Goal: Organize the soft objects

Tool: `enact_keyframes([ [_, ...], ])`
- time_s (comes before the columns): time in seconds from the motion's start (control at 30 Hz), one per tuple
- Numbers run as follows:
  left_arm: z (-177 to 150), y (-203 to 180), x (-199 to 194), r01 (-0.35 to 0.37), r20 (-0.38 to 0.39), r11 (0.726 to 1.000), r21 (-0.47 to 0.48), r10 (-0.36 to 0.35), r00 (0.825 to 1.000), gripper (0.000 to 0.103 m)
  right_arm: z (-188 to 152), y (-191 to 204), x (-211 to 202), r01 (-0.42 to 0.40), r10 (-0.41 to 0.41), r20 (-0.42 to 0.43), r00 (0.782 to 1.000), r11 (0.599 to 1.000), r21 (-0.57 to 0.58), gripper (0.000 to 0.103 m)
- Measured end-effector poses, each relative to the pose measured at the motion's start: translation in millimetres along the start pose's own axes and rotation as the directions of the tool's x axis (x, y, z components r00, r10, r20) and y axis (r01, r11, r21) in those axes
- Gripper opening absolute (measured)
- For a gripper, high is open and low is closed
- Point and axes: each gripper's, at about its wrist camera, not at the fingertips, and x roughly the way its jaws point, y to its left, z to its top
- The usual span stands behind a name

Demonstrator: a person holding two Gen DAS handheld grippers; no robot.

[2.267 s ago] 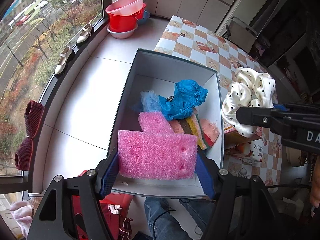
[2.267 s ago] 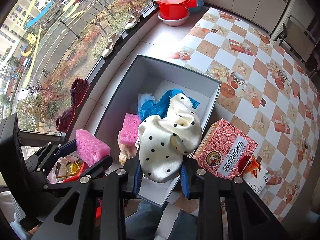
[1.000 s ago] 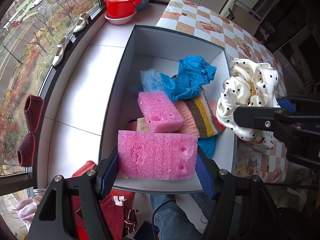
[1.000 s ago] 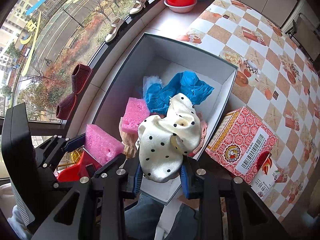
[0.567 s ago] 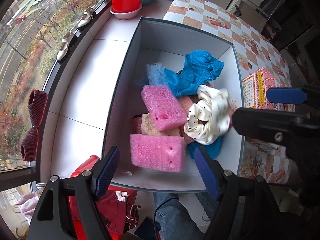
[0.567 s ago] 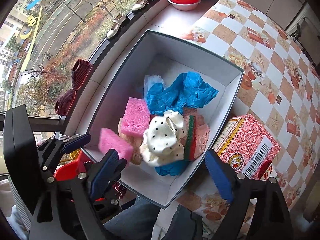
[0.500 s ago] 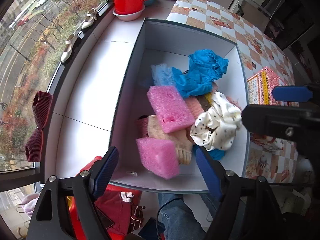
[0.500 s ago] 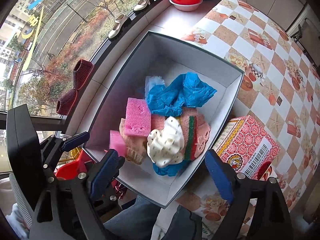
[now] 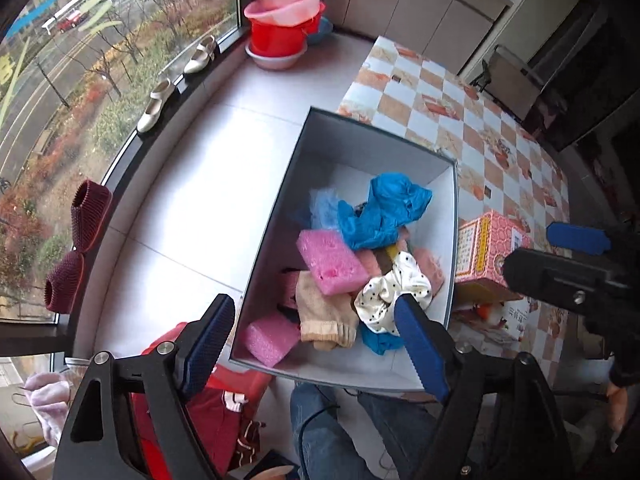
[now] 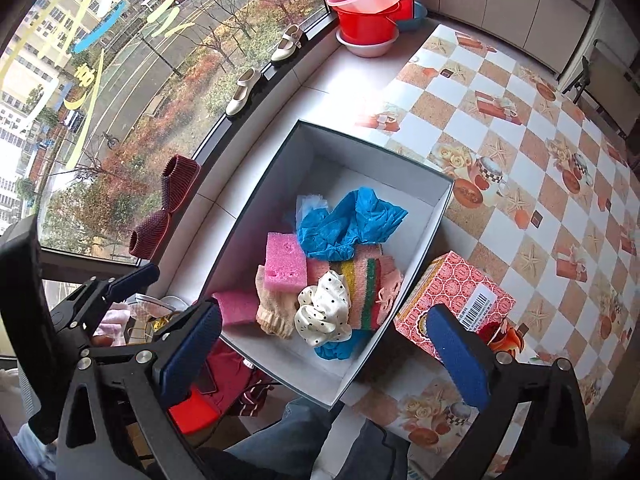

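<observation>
A grey box point(image 9: 276, 216) point(image 10: 436, 220) with a white inside holds soft things. A pink sponge point(image 9: 270, 338) point(image 10: 236, 306) lies at its near left corner. A white polka-dot cloth point(image 9: 390, 292) point(image 10: 324, 310) lies on the pile by a second pink sponge point(image 9: 330, 258) point(image 10: 285, 262), a beige sock point(image 9: 326, 314), a striped knit point(image 10: 360, 280) and a blue bag point(image 9: 380, 212) point(image 10: 348, 224). My left gripper point(image 9: 316, 350) is open and empty above the box's near edge. My right gripper point(image 10: 324, 360) is open and empty above the box.
A pink patterned carton point(image 9: 488, 248) point(image 10: 452, 300) stands on the checkered table point(image 10: 540, 160) right of the box. Stacked basins point(image 9: 284, 24) sit far back. Shoes point(image 9: 160, 104) and maroon slippers point(image 9: 76, 248) line the window sill. Red items point(image 9: 224, 404) lie below the box.
Both grippers opened. The pink sponge dropped from the left one and the polka-dot cloth from the right one; both now lie in the box. Both grippers have pulled back and up.
</observation>
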Motion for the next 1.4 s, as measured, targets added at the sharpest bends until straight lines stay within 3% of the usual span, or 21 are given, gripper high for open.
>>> enact_keyframes([
  [0.13, -8, -5, 5, -0.045, -0.098, 0.999, 0.029, 0.048, 0.994, 0.084, -3, 3, -6, 0.012, -0.012, 0.006, 1.000, 1.000, -0.007, 0.103],
  [0.27, -14, -6, 3, -0.061, -0.113, 0.997, 0.036, 0.065, 0.991, 0.084, -6, 3, -3, 0.035, -0.035, -0.008, 0.999, 0.999, -0.016, 0.103],
  [0.7, -16, -1, 4, -0.077, -0.129, 0.997, 0.033, 0.080, 0.988, 0.084, -8, 7, 0, 0.053, -0.053, -0.020, 0.998, 0.998, -0.019, 0.103],
  [1.4, -19, -7, 6, -0.081, -0.147, 0.991, 0.109, 0.097, 0.984, 0.084, -19, 14, 10, 0.045, -0.045, -0.030, 0.999, 0.999, 0.011, 0.103],
])
